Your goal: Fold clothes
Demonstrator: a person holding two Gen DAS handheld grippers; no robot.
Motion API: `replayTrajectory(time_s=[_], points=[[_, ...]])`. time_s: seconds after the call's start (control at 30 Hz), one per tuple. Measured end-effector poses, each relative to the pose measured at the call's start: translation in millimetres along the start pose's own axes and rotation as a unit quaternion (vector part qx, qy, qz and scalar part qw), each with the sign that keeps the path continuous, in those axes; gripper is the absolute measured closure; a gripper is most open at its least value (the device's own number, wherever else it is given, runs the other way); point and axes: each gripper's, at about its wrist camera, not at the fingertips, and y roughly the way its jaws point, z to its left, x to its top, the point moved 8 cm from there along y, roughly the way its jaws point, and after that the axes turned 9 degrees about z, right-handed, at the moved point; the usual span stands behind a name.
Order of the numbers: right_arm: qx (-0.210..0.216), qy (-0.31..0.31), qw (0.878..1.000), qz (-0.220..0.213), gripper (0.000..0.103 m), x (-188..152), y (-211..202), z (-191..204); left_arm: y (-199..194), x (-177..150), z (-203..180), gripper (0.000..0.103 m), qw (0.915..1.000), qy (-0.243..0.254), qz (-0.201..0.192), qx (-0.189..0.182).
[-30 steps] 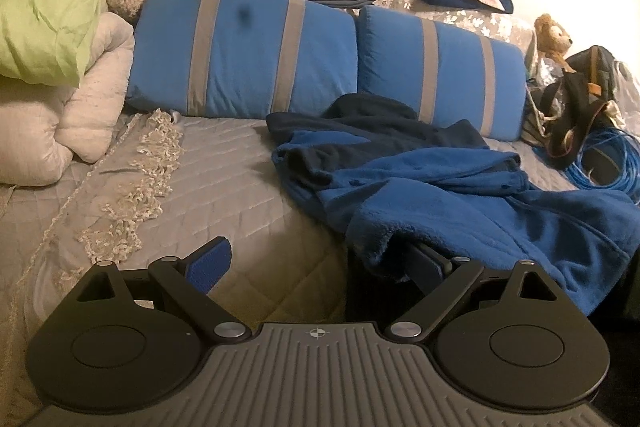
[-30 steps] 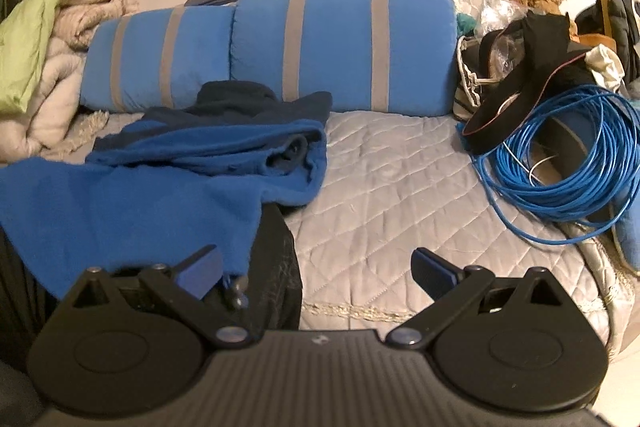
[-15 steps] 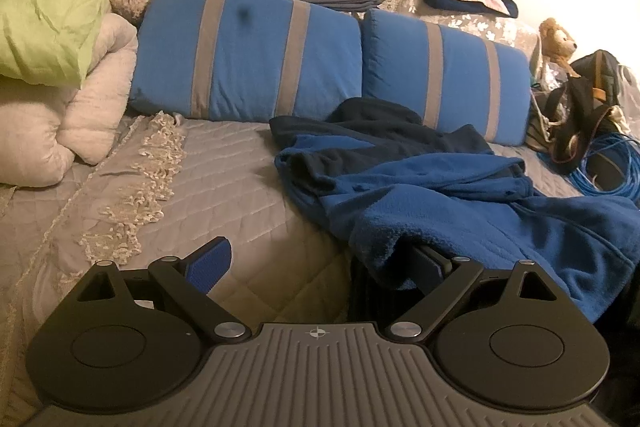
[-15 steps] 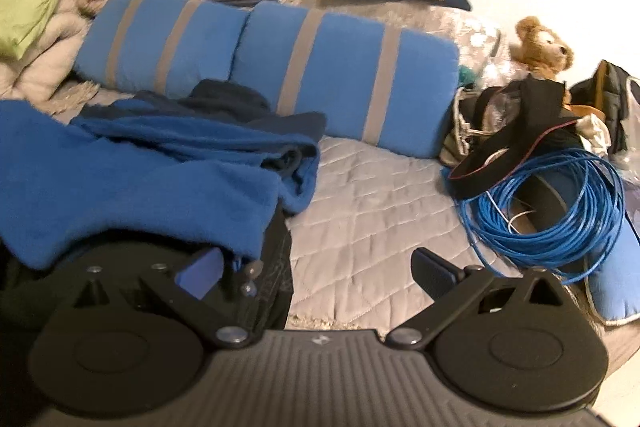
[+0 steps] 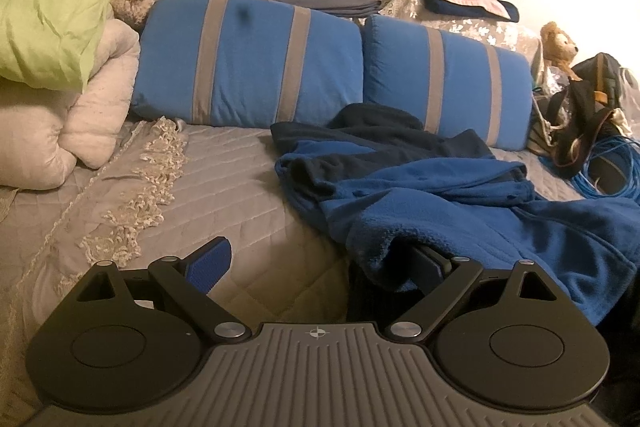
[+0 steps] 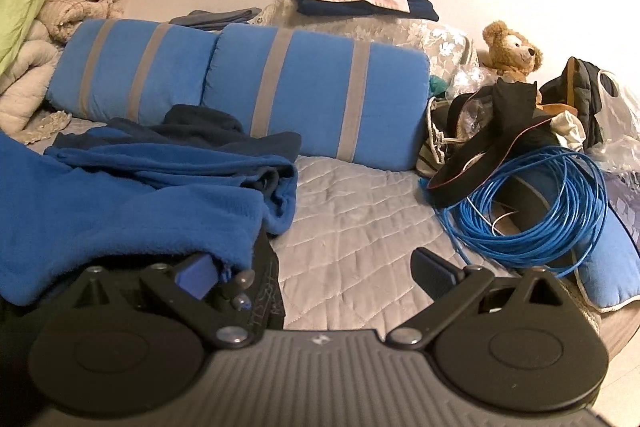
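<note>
A rumpled blue fleece garment (image 5: 460,203) with navy panels lies bunched mid-bed (image 5: 224,195), its hem hanging over the front edge; left hand-held gripper (image 5: 320,263) and right hand-held gripper (image 6: 316,267) both spread wide, hem draped over one finger of each.

A crumpled blue fleece garment with navy panels (image 5: 460,195) lies on a grey quilted bedspread (image 5: 224,195). The left gripper (image 5: 320,263) is spread wide; its right finger sits under the fleece's near edge. Behind stand two blue pillows with grey stripes (image 5: 248,61). A lime-green duvet (image 5: 52,3) is piled at left.
</note>
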Motion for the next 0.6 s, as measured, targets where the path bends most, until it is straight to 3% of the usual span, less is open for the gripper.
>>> replayTrajectory(time_s=[0.37, 0.6], points=[[-0.002, 0.001, 1.000, -0.015, 0.002, 5.5, 0.7, 4.7, 2.6, 1.3, -11.1, 0.010, 0.9998, 0.020, -0.010, 0.002], [0.003, -0.008, 1.000, -0.021, 0.010, 9.8, 4.5, 10.2, 6.0, 2.8, -13.0, 0.013, 0.9997, 0.019, -0.013, -0.009]])
